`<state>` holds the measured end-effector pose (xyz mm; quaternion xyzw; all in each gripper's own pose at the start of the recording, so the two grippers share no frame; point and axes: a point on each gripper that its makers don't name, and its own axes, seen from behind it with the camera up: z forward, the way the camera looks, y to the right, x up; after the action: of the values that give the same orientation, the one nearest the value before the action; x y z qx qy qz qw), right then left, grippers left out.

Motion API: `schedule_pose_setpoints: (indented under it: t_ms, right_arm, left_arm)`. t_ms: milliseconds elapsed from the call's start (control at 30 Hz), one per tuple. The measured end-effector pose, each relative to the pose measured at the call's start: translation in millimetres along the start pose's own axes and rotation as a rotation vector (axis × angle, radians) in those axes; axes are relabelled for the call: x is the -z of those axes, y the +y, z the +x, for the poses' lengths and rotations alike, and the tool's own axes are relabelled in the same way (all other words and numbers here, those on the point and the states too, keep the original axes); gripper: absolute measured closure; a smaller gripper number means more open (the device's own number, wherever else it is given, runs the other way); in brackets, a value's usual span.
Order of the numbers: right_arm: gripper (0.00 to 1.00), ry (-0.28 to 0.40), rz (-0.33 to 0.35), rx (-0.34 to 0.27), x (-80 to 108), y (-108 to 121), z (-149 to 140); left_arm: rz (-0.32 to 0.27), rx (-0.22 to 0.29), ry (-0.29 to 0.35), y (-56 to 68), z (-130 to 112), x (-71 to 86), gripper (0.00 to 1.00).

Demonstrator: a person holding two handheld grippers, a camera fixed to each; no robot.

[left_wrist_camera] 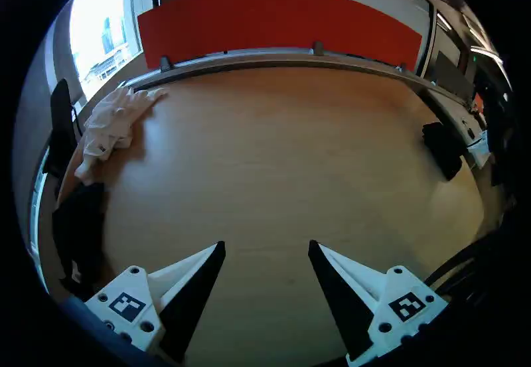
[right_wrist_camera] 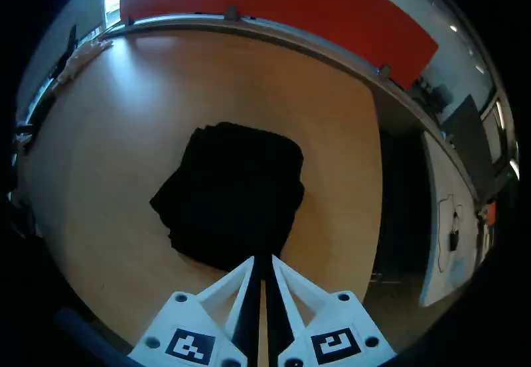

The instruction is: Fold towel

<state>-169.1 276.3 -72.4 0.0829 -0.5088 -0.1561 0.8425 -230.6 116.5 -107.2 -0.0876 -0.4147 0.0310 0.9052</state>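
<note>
Though apart, black towel (right_wrist_camera: pixel 232 198), white cloth (left_wrist_camera: pixel 113 125)

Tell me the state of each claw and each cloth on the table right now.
Black towel: roughly folded, lying flat.
Left claw: open, holding nothing.
Right claw: shut, tips at the towel's near edge; grip unclear.
White cloth: crumpled, unfolded.
</note>
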Motion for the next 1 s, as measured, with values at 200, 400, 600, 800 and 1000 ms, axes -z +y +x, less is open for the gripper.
schedule_pose_setpoints:
  t_ms: [200,400,600,800,1000]
  right_arm:
    - [0.96,-0.013,0.001,-0.022,-4.4,1.5,-6.6]
    - [0.96,-0.036,0.0,-0.032,-8.7,3.1,-16.6]
    - [0.96,-0.064,0.002,-0.055,-16.7,3.4,-27.9]
    - [0.96,-0.091,0.008,-0.079,-26.4,1.9,-38.4]
    - [0.96,-0.11,0.007,-0.094,-34.1,0.8,-45.2]
  left_arm:
    - [0.003,-0.007,-0.002,-0.5,-0.4,0.6,0.07]
    - [0.006,-0.002,-0.004,-1.0,-2.4,1.4,0.07]
    - [0.012,-0.004,-0.007,-3.1,-4.7,1.8,0.07]
    - [0.016,-0.005,-0.011,-4.2,-6.5,2.1,0.07]
    - [0.021,-0.004,-0.013,-5.4,-8.9,3.8,0.07]
